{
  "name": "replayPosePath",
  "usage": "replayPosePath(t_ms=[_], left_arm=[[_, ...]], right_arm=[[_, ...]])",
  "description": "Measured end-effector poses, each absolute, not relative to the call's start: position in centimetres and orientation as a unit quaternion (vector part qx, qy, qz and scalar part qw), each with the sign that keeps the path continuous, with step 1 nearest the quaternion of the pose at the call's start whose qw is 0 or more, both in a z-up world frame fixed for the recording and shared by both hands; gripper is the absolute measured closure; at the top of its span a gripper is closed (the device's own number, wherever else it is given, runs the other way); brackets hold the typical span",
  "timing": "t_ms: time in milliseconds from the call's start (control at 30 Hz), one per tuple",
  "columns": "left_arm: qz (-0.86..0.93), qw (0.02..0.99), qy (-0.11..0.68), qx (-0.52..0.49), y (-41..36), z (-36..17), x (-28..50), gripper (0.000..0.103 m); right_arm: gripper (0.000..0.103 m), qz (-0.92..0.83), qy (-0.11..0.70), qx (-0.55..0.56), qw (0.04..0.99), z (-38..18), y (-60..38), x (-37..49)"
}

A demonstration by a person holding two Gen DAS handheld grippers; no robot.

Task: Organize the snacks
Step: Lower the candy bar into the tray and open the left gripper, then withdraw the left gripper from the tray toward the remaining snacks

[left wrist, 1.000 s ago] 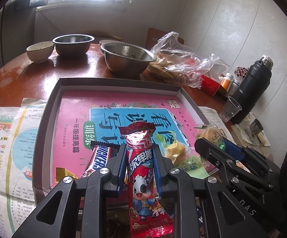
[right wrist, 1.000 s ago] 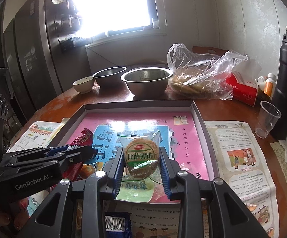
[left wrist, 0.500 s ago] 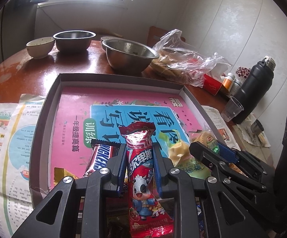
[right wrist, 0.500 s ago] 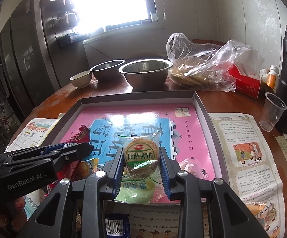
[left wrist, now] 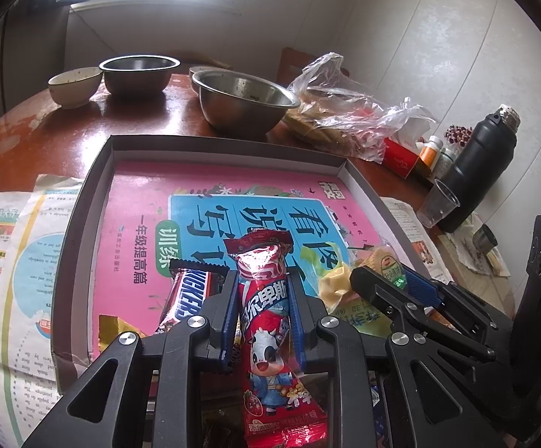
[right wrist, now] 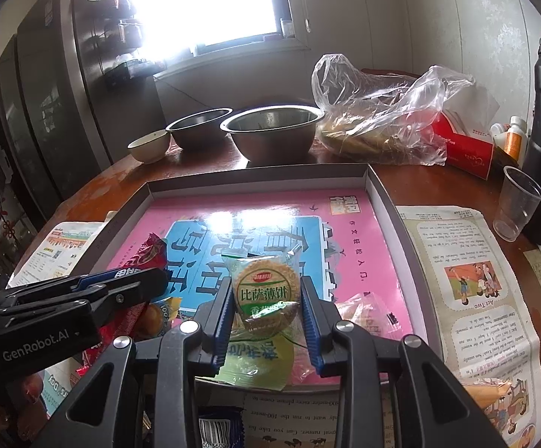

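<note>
We hold two grippers over the near edge of a shallow grey cardboard box lid [left wrist: 83,201] that lies on a round reddish-brown wooden table [left wrist: 39,138]. Our left gripper [left wrist: 262,311] is clamped on a tall red foil snack packet with a cartoon cow [left wrist: 266,321]; its blue pads [left wrist: 229,310] press both sides of the wrapper, which stands upright over the lid's near left part. Our right gripper [right wrist: 266,311] is clamped on a round biscuit in a clear and green wrapper [right wrist: 265,291], held just above the lid's near middle.

Inside the lid lies a pink and blue Chinese workbook [right wrist: 345,246]; its far half is bare, and the raised grey walls run along the left, far and right sides. A brown Snickers bar [left wrist: 188,298] lies just left of the red packet, with "SNICKERS" partly readable. A pale yellow wrapped sweet [left wrist: 332,283] lies to its right. The left gripper's body, in the right wrist view, reads "GenRobot.AI".

Printed newspaper sheets [right wrist: 472,272] flank the lid. Beyond the far wall stand two steel bowls [right wrist: 274,130], a crumpled clear plastic bag [right wrist: 382,112], and at the far right a clear plastic cup [right wrist: 517,205] beside a black flask [left wrist: 479,160].
</note>
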State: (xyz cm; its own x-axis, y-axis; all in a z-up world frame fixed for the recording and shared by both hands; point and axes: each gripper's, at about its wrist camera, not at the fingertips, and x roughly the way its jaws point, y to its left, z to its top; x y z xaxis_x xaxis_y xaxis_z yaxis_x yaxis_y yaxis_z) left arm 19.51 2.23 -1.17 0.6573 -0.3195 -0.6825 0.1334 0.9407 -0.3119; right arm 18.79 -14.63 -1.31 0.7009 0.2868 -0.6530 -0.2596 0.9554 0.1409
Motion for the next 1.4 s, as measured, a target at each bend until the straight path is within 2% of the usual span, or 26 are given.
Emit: replayPosePath(t_ms=[933, 1033, 1100, 1233, 1400], left_arm=[[-0.142, 0.896, 0.406, -0.114, 0.7, -1.6, 20.0, 0.078], [-0.141, 0.897, 0.403, -0.114, 0.8, -1.4, 19.9, 0.075], [-0.142, 0.897, 0.402, -0.116, 0.9, -1.3, 19.8, 0.067], [-0.142, 0.898, 0.400, -0.116, 0.9, -1.2, 19.6, 0.064], [-0.140, 0.900, 0.397, -0.118, 1.2, -0.8, 19.2, 0.055]], right_arm=[[0.067, 0.143, 0.357, 0.029, 0.923, -0.8, -15.6, 18.0], [0.066, 0.142, 0.355, 0.031, 0.924, -0.7, -15.8, 18.0], [0.065, 0.137, 0.354, 0.030, 0.925, -0.8, -15.9, 18.0], [0.063, 0.135, 0.353, 0.032, 0.925, -0.6, -16.1, 18.0], [0.062, 0.131, 0.349, 0.033, 0.927, -0.4, -16.2, 17.8]])
